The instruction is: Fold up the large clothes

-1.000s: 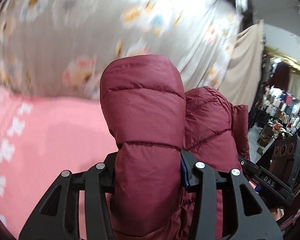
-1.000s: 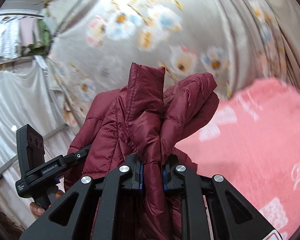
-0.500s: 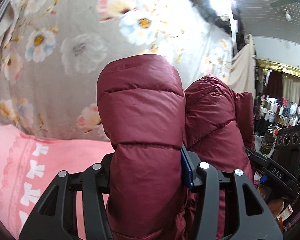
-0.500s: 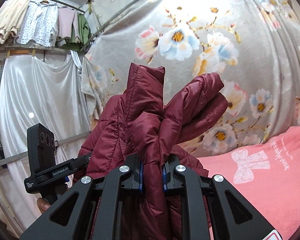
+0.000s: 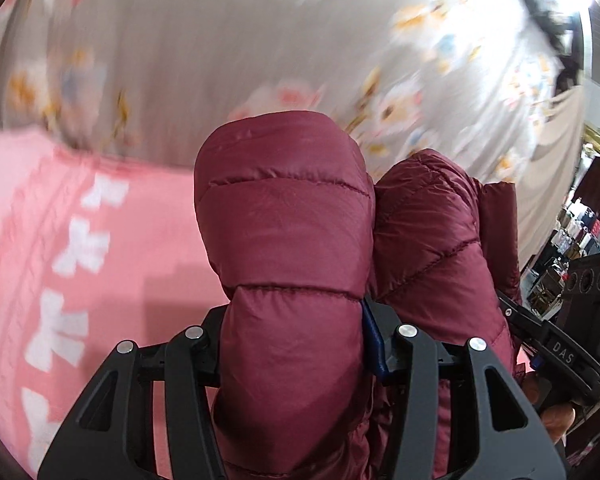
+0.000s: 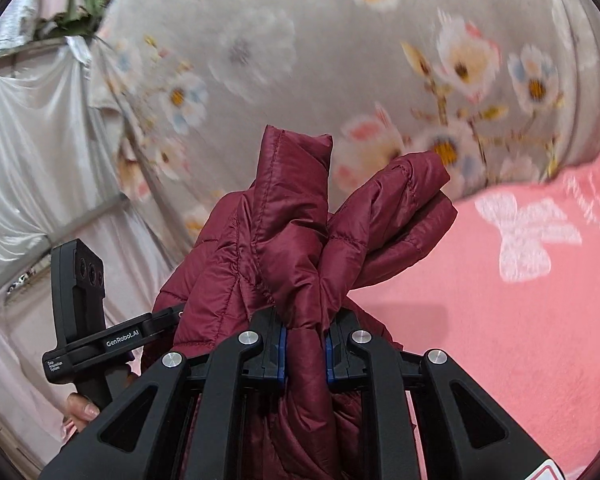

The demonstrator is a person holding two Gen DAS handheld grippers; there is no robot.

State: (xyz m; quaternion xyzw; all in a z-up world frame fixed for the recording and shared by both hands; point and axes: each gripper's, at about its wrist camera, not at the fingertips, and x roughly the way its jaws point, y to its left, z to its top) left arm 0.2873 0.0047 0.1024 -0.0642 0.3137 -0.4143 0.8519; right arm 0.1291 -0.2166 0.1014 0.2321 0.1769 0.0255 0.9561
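Note:
A dark red quilted puffer jacket (image 5: 283, 240) is held up off the pink blanket (image 5: 111, 280) by both grippers. My left gripper (image 5: 295, 340) is shut on a thick padded fold of it, which fills the space between the jaws. My right gripper (image 6: 304, 344) is shut on a thinner bunched edge of the jacket (image 6: 300, 240), with its blue pads (image 6: 282, 354) pressing on both sides. More of the jacket hangs between the two grippers. The other gripper shows at the edge of each view: the right one (image 5: 560, 344) and the left one (image 6: 87, 320).
A grey floral sheet (image 5: 219, 40) hangs behind the pink blanket (image 6: 520, 320) with white bow prints. White drapes (image 6: 27, 160) hang on the left of the right wrist view. Shelves of goods (image 5: 580, 224) stand far right. A hand (image 6: 79, 412) holds the left gripper's handle.
Both grippers swung down and across with the jacket; more of the pink blanket shows now, and the backdrop is blurred. Both holds on the jacket are unchanged.

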